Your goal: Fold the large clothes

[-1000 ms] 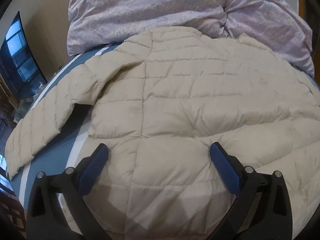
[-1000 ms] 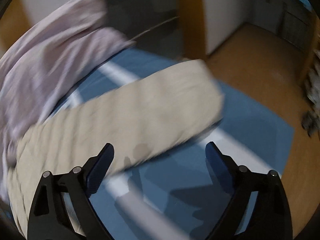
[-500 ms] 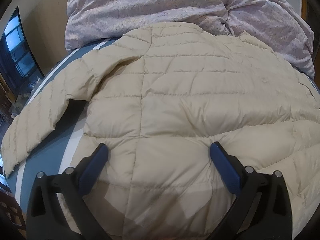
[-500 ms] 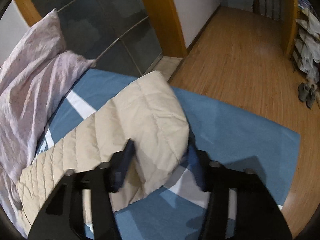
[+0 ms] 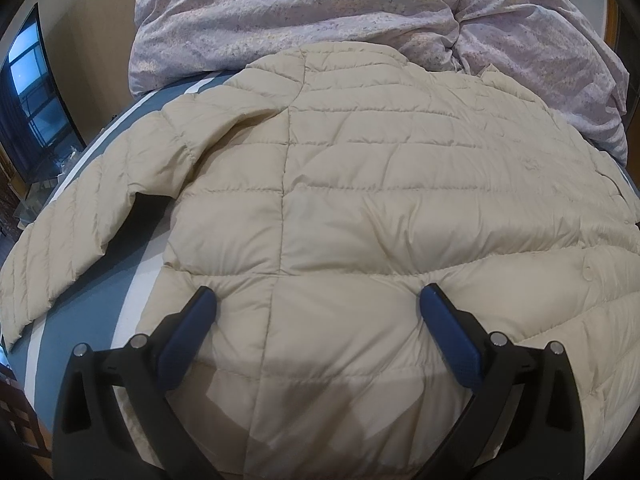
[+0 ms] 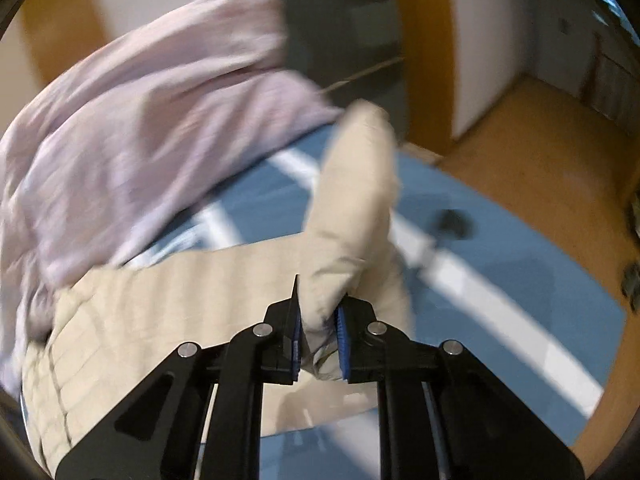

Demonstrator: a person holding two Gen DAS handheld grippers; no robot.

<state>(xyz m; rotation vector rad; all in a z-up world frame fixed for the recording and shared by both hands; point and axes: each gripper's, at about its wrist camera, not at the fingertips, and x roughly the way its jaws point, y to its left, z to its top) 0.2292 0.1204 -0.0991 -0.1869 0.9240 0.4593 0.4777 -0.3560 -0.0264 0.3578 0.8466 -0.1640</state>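
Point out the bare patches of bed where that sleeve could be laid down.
Bare blue sheet lies right of the sleeve pinched in the right gripper, out to the bed's edge by the wood floor. A narrower strip borders the jacket's other sleeve. The lilac duvet crowds the far end; the open left gripper hovers over the jacket.

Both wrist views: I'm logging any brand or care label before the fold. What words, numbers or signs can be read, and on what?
None can be read. The cream quilted jacket shows no label or logo, nor does the lilac duvet. The right wrist view is motion-blurred around the right claw.
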